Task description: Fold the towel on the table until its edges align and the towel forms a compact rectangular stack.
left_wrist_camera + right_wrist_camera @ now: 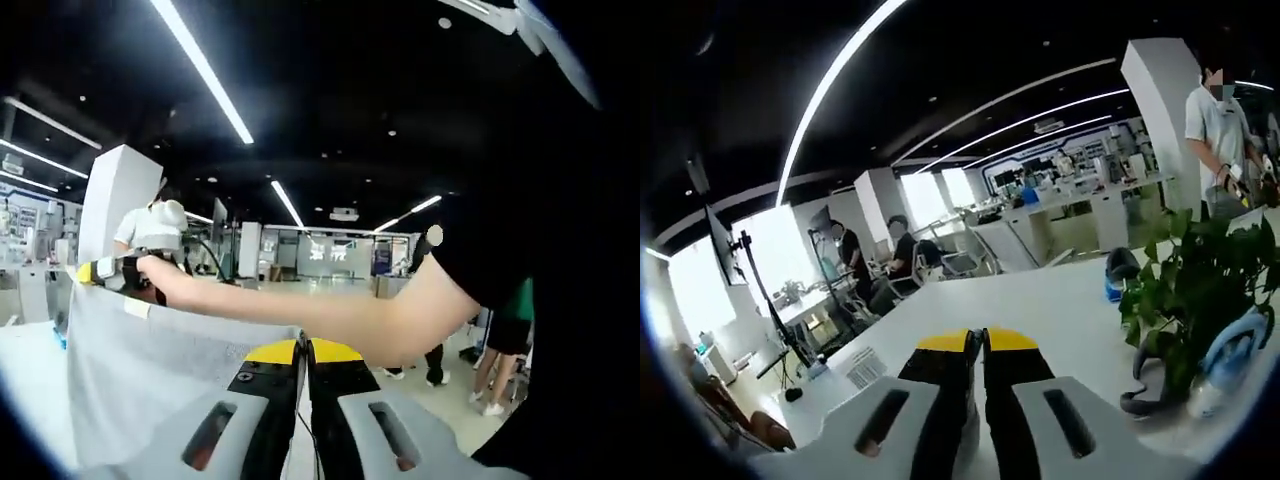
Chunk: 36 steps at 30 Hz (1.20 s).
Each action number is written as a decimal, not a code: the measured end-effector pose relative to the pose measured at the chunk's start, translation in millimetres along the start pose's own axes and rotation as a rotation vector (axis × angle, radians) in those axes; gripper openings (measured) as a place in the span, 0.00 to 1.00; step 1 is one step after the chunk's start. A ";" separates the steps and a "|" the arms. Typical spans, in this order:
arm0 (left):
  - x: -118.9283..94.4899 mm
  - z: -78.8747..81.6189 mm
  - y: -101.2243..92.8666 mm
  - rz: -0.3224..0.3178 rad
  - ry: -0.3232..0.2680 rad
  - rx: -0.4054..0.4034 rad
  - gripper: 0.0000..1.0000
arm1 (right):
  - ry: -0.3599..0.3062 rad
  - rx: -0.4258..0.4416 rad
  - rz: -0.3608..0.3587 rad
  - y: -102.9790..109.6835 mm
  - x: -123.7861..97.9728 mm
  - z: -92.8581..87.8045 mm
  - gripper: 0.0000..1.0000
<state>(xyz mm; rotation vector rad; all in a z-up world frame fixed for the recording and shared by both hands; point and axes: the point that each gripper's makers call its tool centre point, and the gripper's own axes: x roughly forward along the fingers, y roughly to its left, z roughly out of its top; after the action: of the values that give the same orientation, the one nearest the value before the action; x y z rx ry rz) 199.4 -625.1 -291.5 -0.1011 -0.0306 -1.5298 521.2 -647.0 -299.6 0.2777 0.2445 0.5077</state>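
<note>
Nearest, the left gripper point(303, 372) is seen w/ jaws pressed together on the top edge of the towel point(150, 370), a thin fold pinched between the yellow tips. The towel is held up off the table point(25, 370), hanging as a pale sheet; its far corner is pinched by the right gripper point(105, 272), held in a hand point(160, 272). In the right gripper view the jaws are clenched, w/ a sliver of cloth apparently between them.

Towel is judged light, soft, limp, not slippery: best gripped at corners & kept taut.

Farther off, a potted plant point(1195, 290) is noted on the white table; the pot itself can't be made out. Beyond, desks & people.
</note>
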 end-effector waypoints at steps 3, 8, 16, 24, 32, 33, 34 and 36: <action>3.6 8.8 5.2 0.013 -0.015 0.025 0.02 | 0.010 -0.039 -0.015 -5.0 1.3 8.1 0.01; -1.0 16.4 11.0 0.034 -0.023 0.049 0.02 | 0.009 -0.035 -0.018 -8.1 0.9 22.0 0.01; -35.6 7.4 22.7 0.111 0.008 0.053 0.03 | 0.074 -0.008 -0.040 -12.0 13.6 -1.5 0.01; -101.1 -5.5 36.2 0.253 0.026 0.001 0.02 | 0.131 0.021 -0.032 7.4 32.6 -24.7 0.01; -156.7 -16.1 44.7 0.358 0.040 -0.028 0.02 | 0.159 0.041 0.019 42.3 59.4 -40.7 0.01; -163.7 -18.5 44.8 0.367 0.047 -0.030 0.02 | 0.165 0.042 0.025 45.6 62.7 -43.2 0.01; -168.0 -20.2 44.9 0.370 0.051 -0.032 0.02 | 0.173 0.048 0.035 51.1 67.2 -47.2 0.01; -181.2 -31.5 44.2 0.375 0.095 -0.020 0.02 | 0.192 0.064 0.057 61.3 76.7 -56.4 0.01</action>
<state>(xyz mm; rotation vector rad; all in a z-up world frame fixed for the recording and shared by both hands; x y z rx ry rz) 234.6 -445.7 -340.0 -0.0466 0.0759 -1.1588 542.2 -545.4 -345.0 0.2994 0.4410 0.5845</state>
